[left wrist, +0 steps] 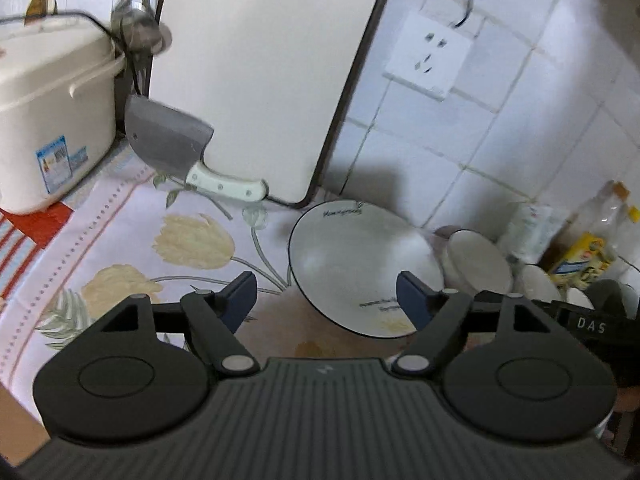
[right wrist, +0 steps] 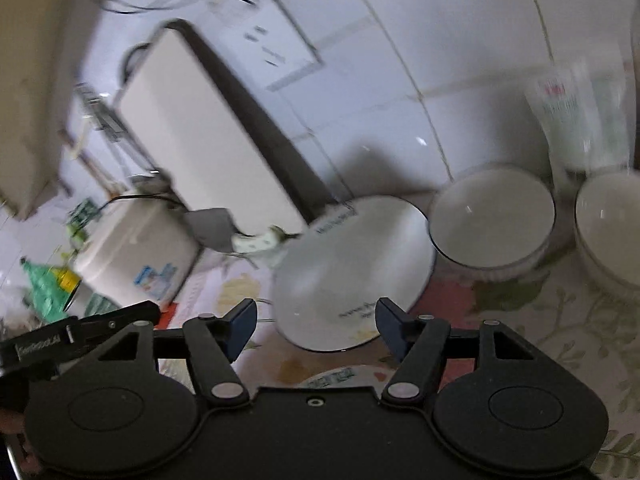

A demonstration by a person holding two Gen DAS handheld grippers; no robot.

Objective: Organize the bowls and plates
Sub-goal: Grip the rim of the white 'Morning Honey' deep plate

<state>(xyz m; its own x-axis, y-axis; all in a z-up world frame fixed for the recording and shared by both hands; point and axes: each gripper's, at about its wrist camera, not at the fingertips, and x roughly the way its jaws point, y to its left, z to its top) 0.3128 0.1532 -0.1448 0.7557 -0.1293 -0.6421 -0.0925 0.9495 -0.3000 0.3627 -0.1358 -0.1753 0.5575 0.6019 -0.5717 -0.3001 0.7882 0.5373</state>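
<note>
White round plate with a thin dark rim point(left wrist: 360, 264), flat on the flowered tablecloth point(left wrist: 132, 224) near the counter's back edge by 2 white bowls point(right wrist: 492, 216), framed ahead of left gripper point(left wrist: 326, 300) and right gripper point(right wrist: 316, 326), both well open, empty, seemingly lined up for pickup.
</note>
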